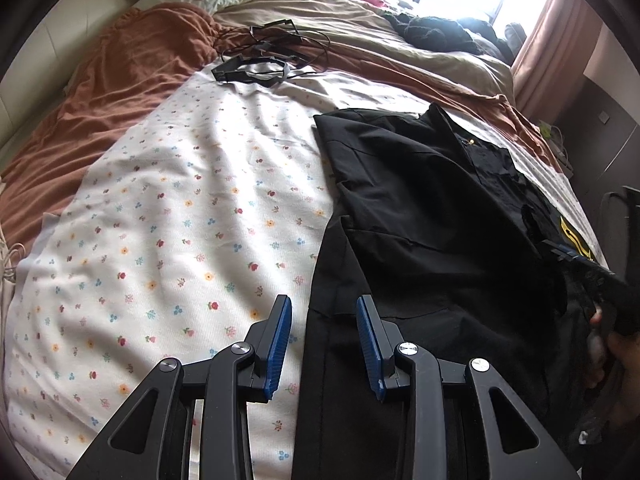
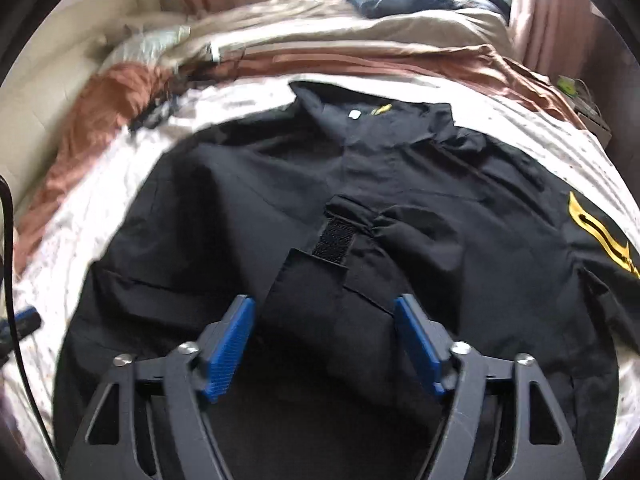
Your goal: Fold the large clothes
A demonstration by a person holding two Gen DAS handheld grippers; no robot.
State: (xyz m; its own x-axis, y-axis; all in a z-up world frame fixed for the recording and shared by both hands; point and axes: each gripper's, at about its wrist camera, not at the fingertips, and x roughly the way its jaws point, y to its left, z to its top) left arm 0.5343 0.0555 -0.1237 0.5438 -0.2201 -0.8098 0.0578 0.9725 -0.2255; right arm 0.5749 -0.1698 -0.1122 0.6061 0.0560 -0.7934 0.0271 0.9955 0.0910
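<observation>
A black jacket [image 2: 248, 184] with a yellow emblem [image 2: 596, 228] lies spread on the floral sheet [image 1: 168, 208], collar toward the far side. In the right wrist view one sleeve is folded across the body, and its cuff with a velcro strap [image 2: 334, 240] lies between the jaws of my right gripper [image 2: 324, 298]. The blue pads stand apart on either side of the cuff, and I see no squeeze on the cloth. My left gripper [image 1: 322, 300] hovers over the jacket's left edge [image 1: 320, 280], open, with the cloth flat beneath it. A hand [image 1: 616, 356] shows at the right edge of the left wrist view.
Black cables and straps [image 1: 260, 64] lie on the sheet beyond the jacket. A rust-brown blanket [image 1: 120, 80] is bunched at the left and a beige duvet [image 1: 320, 12] at the back. Dark clothes [image 1: 432, 28] are piled by the bright window. The bed edge runs along the right.
</observation>
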